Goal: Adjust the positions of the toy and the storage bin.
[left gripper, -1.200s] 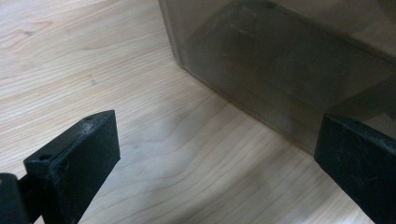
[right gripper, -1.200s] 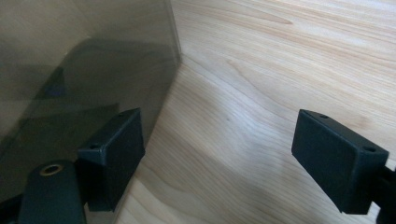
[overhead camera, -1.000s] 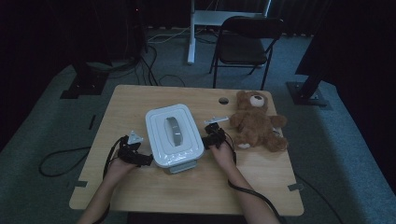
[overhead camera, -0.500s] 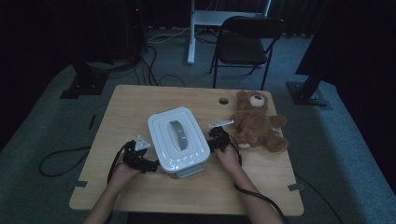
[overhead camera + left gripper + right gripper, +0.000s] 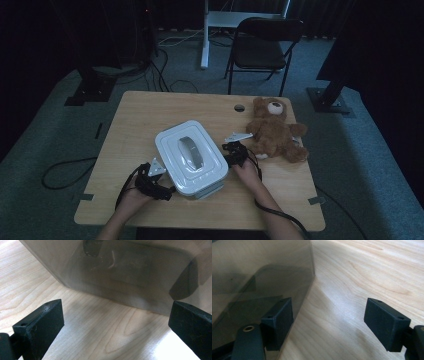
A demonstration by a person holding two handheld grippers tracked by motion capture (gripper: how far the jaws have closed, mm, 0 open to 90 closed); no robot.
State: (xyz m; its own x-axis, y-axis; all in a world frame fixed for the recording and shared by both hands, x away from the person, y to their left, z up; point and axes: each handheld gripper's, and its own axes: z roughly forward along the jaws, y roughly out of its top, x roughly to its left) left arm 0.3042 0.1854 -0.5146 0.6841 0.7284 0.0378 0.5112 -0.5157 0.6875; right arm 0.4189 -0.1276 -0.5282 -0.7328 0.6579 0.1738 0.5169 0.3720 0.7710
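Note:
A white-lidded box (image 5: 191, 158) with a grey handle (image 5: 190, 151) stands askew at the middle of the wooden table (image 5: 145, 117). My left gripper (image 5: 169, 192) lies at the box's near left corner, jaws wide open. In the left gripper view the box's cloudy wall (image 5: 125, 272) is just ahead of the left gripper (image 5: 116, 327), with bare wood between the jaws. My right gripper (image 5: 229, 151) sits at the box's right side. In the right gripper view the right gripper (image 5: 328, 322) is open, one jaw against the box wall (image 5: 257, 272). Its jaws have just been closing a little, around nothing.
A brown teddy bear (image 5: 276, 131) lies at the table's right, close behind my right hand. A cable hole (image 5: 239, 108) sits near the far edge. A folding chair (image 5: 263, 40) stands beyond the table, and cables (image 5: 65, 172) trail on the floor at left.
The box has turned and slid slightly toward the front edge. My left gripper has moved nearer the front, toward the box's near corner. The right gripper has barely shifted.

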